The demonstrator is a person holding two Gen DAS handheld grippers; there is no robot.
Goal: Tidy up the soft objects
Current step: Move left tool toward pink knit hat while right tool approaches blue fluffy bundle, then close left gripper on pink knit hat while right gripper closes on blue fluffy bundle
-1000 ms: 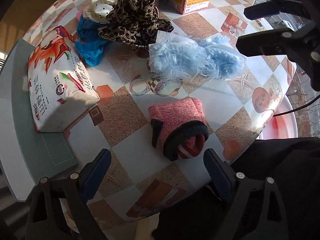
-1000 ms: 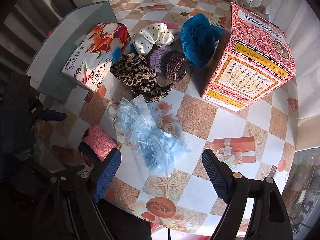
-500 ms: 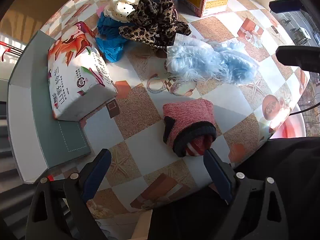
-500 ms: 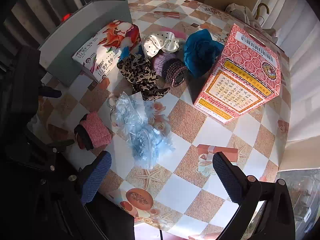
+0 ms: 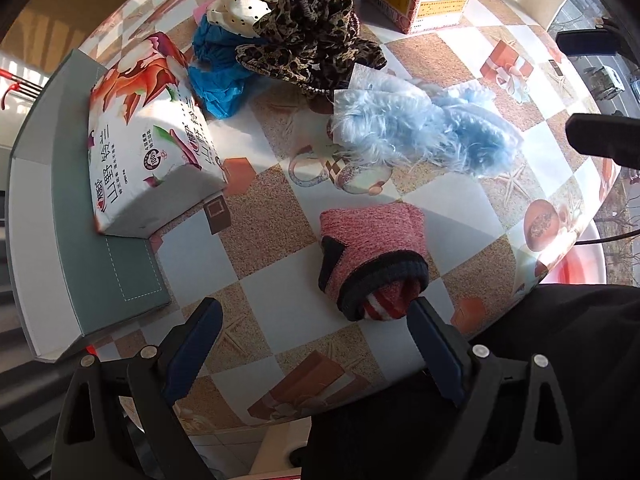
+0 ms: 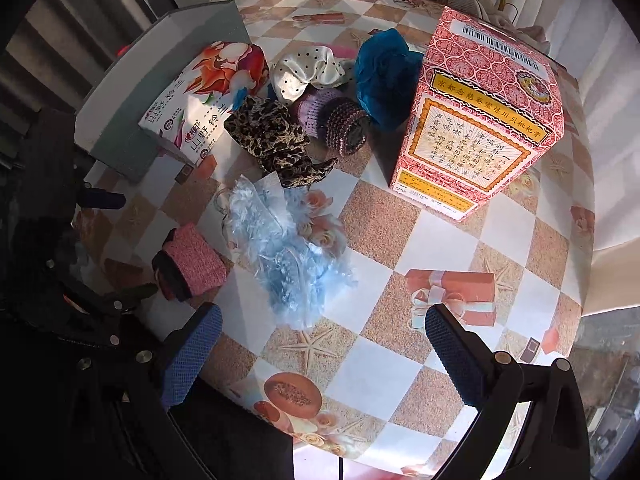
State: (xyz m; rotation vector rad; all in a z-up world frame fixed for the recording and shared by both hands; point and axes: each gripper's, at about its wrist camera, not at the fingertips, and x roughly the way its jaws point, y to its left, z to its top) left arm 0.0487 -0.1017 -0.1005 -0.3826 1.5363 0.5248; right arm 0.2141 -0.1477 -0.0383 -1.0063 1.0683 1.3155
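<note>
On a round worktop (image 6: 520,236) covered in checked, picture-printed oilcloth, soft goods lay ready for sorting, both grippers poised above and holding nothing.

From the left in the right wrist view: one grey-green flat case (image 6: 132,120) at the rim, with one floral-printed soft pack of tissues (image 6: 208,100) propped partly on it, likely parked there to keep the middle free. Nearer the edge lay one rolled pink knitted sock with a dark cuff (image 6: 194,262), set apart from the rest and, by the look of it, the piece next in hand. Beside it sprawled one pale blue fluffy feathered piece (image 6: 284,252). Behind sat a loose heap, probably the unsorted stock: one leopard-print fabric scrunchie (image 6: 276,144), one cream polka-dot satin scrunchie (image 6: 308,74), one purple knitted roll (image 6: 332,124) and one teal crinkled fabric bundle (image 6: 384,76) (the left wrist view showed a second blue crinkled bundle (image 5: 218,68) against the tissue pack). At far right stood one pink patterned cardboard box with yellow label panels (image 6: 480,128).

The left gripper (image 5: 316,342) pointed down over the sock, jaws spread wide, one pad close to the striped toe. The right gripper (image 6: 320,350) had its jaws at full spread, empty, just short of the fluffy piece.
</note>
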